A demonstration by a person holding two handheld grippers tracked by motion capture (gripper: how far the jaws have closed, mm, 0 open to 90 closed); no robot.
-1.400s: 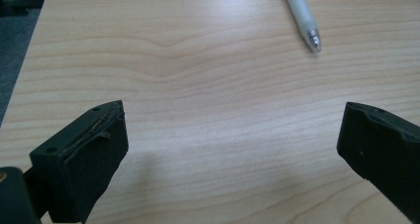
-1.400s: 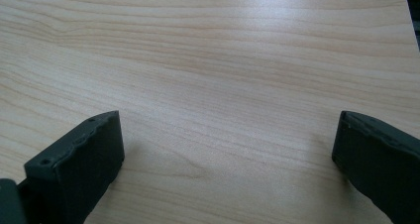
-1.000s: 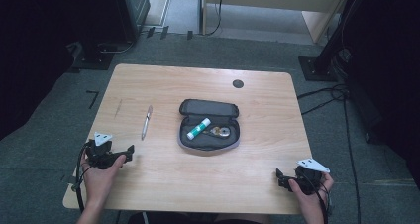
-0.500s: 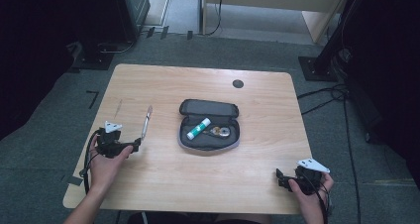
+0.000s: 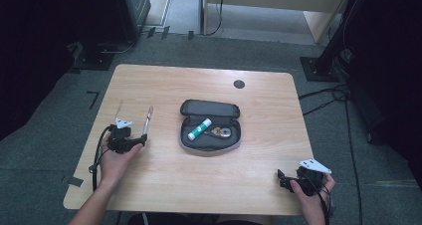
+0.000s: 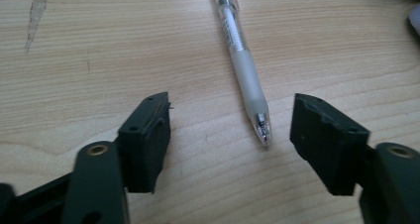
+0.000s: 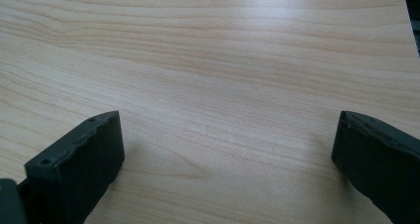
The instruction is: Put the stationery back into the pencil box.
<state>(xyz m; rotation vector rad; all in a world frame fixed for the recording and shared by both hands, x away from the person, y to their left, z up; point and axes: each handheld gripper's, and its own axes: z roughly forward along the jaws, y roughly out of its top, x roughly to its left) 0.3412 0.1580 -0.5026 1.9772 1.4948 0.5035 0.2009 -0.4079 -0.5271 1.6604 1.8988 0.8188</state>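
Left tongs (image 6: 230, 130) just closing in, apart astride pen (image 6: 242, 70) tip, pads not touching. Pen flat on tabletop (image 5: 164, 85), at 9 o'clock from open pencil case (image 5: 210, 126). Right tongs (image 7: 228, 159) wide apart over bare wood at 5 o'clock.

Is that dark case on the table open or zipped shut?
Open: the pencil case lies with its lid folded back, a glue stick visible inside.

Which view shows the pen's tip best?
Left gripper view: the pen lies close up, its tip between the open jaws, untouched. The high view shows it small, a thin sliver by the left gripper.
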